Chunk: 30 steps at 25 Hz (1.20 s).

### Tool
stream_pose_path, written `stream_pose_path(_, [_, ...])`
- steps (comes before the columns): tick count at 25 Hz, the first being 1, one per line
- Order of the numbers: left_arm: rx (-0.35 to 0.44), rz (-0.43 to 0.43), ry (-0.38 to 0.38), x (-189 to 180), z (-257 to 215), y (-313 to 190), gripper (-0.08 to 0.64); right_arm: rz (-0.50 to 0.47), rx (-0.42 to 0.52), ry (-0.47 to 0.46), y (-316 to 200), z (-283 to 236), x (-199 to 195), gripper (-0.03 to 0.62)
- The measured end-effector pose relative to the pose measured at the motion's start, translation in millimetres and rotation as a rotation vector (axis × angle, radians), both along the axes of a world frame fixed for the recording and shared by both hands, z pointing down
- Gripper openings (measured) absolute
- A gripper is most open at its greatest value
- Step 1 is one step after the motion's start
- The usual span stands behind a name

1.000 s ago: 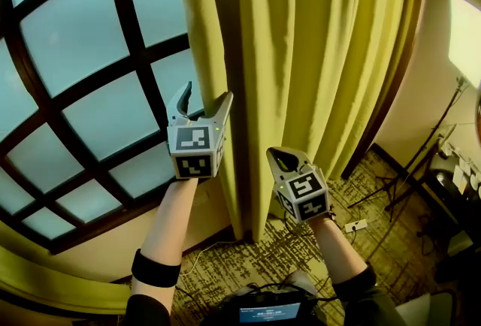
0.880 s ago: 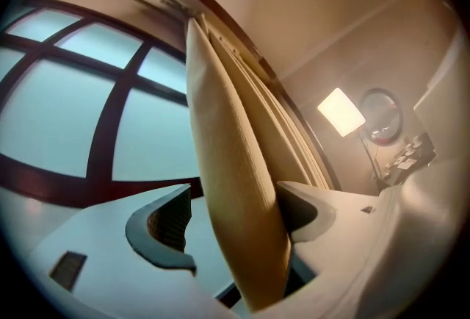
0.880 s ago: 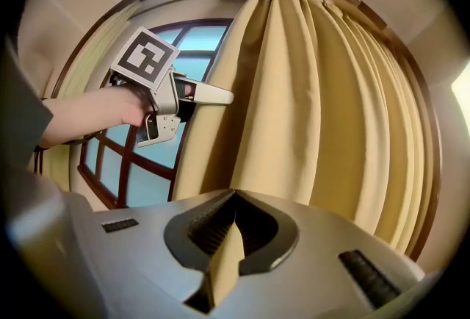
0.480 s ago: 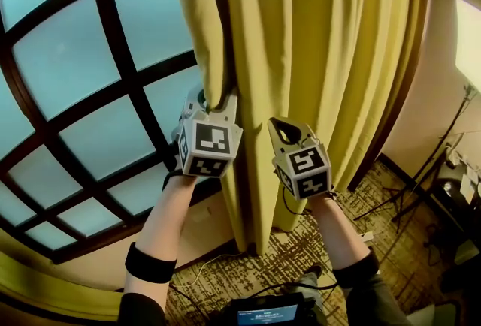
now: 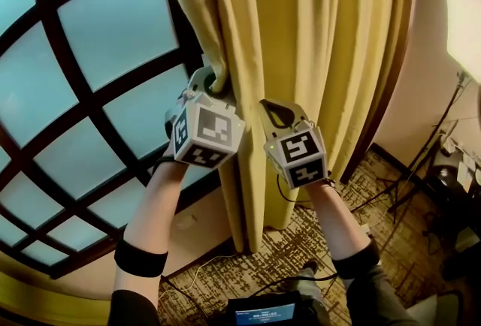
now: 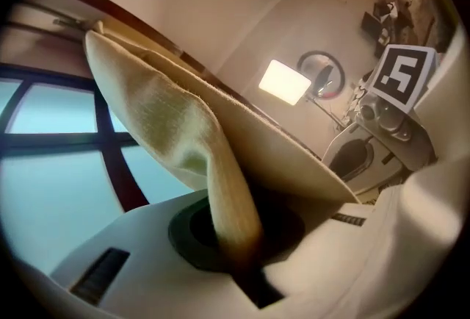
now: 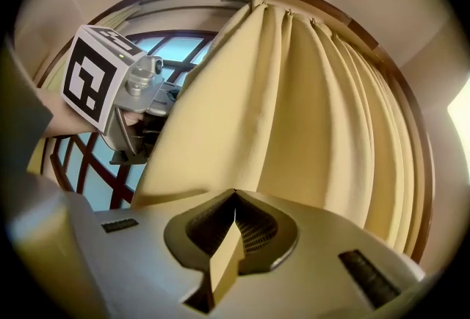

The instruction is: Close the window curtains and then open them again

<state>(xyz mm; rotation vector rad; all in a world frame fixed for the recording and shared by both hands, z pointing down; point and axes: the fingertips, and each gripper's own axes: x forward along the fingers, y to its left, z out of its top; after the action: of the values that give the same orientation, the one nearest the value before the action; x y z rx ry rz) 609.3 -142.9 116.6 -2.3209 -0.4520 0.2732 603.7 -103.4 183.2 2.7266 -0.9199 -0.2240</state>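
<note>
A yellow curtain [image 5: 316, 39] hangs bunched at the right side of the arched window [image 5: 90, 54]. My left gripper [image 5: 213, 86] is at the curtain's left edge; its jaws have just been closing and are now shut on that edge. In the left gripper view the curtain's hem [image 6: 220, 185] runs down into the closed left gripper [image 6: 239, 255]. My right gripper [image 5: 275, 110] sits just to the right of it, shut on a fold of the same curtain. In the right gripper view a strip of yellow cloth [image 7: 225, 260] is pinched in the right gripper [image 7: 235, 201].
Dark wooden window bars [image 5: 188, 24] cross the panes left of the curtain. A bright lamp [image 5: 462, 24] and a stand [image 5: 421, 182] are at the right wall. Patterned carpet [image 5: 248, 264] and a small screen [image 5: 263, 313] lie below.
Both grippers have risen along the curtain. The left one went from open beside the curtain's edge to shut on it. The right one stayed shut on its fold.
</note>
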Motion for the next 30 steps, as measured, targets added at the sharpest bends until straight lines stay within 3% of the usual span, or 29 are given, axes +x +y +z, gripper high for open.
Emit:
stream_pose_path(4, [0.035,0.007,0.005,24.7,-3.8,34.5,0.008,0.034,-0.013,0.006,31.5,-2.4,15.6,0.017])
stream_pose_path(9, [0.008,0.017,0.026,49.7,-17.1,66.8,0.008,0.039,0.002,-0.001,66.3,-4.9,41.0,0.017])
stream_pose_path(18, [0.016,-0.01,0.034,109.1,-50.0,120.9,0.009,-0.049,0.033,0.022,116.1,-25.7,106.6,0.017])
stream_pose_path(25, [-0.008,0.008,0.0,165.2,-75.8,173.6,0.009,-0.131,-0.017,0.03,162.6,-35.0,168.0,0.017])
stream_pose_path(30, [-0.034,-0.022,0.026,163.9,-85.8,172.6,0.008,-0.179,-0.034,0.046,169.8,-38.5,173.4,0.017])
